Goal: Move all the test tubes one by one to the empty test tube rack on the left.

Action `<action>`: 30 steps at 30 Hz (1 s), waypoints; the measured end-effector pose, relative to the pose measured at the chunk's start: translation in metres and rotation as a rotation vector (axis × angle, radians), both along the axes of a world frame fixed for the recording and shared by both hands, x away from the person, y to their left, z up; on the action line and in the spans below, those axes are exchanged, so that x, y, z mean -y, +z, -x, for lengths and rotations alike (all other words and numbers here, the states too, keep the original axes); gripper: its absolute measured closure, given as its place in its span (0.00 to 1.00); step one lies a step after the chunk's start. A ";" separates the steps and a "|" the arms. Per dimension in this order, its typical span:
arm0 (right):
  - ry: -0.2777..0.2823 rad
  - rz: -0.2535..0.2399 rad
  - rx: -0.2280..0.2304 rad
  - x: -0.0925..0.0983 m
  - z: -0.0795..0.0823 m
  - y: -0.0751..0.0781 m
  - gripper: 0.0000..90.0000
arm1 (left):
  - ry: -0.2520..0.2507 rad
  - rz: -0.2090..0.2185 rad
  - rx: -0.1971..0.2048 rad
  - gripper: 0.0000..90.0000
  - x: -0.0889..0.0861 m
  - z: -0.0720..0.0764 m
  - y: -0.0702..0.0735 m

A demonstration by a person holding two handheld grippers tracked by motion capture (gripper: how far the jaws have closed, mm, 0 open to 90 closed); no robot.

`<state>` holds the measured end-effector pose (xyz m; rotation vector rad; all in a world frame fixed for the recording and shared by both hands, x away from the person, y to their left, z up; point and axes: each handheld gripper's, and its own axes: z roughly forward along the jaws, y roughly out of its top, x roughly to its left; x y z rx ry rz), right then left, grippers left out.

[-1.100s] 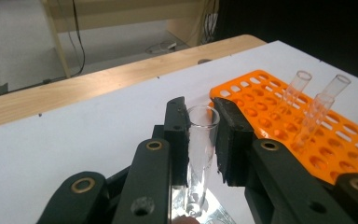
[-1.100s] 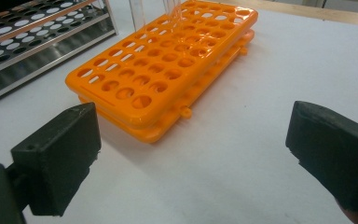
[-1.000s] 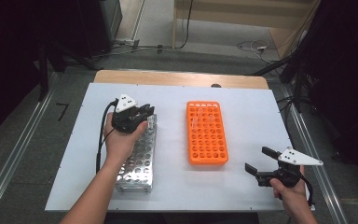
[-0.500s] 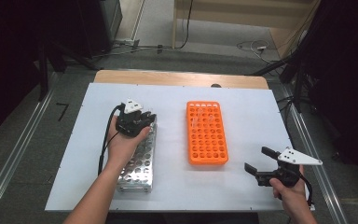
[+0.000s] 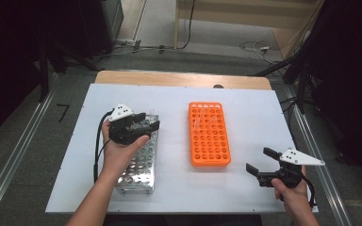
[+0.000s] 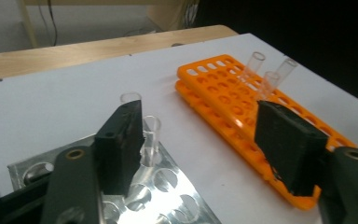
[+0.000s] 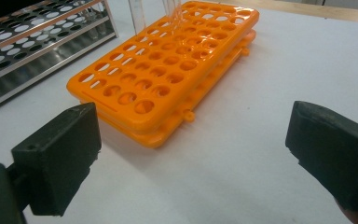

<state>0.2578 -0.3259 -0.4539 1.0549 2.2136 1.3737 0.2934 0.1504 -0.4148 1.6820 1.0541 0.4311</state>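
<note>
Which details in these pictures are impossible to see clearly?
- High view: the clear glass tubes in the orange plastic rack are too small to count.
- Right gripper view: the top edge cuts those tubes off.
- Left gripper view: a black finger hides part of the shiny metal rack.

We see two test-tube racks side by side on the white table [image 5: 179, 96]: the metal rack [image 5: 139, 160] on the left, the plastic rack [image 5: 209, 136] on the right, apart from each other. Two glass tubes [image 6: 150, 135] stand in the metal rack's far end; three more tubes [image 6: 270, 77] stand in the plastic rack's far end.
</note>
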 end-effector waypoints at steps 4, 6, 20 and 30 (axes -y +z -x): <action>0.015 0.006 0.005 -0.006 0.001 0.001 0.02 | -0.007 0.012 0.020 0.21 -0.003 0.016 0.003; 0.020 0.007 0.004 -0.009 0.001 0.003 0.02 | -0.016 0.024 0.029 0.19 -0.005 0.024 0.003; 0.041 0.040 0.007 -0.031 -0.008 0.017 0.03 | -0.040 0.057 0.058 0.02 -0.015 0.067 -0.006; 0.064 0.038 0.007 -0.048 -0.020 0.025 0.03 | -0.043 0.084 0.072 0.00 -0.026 0.081 -0.016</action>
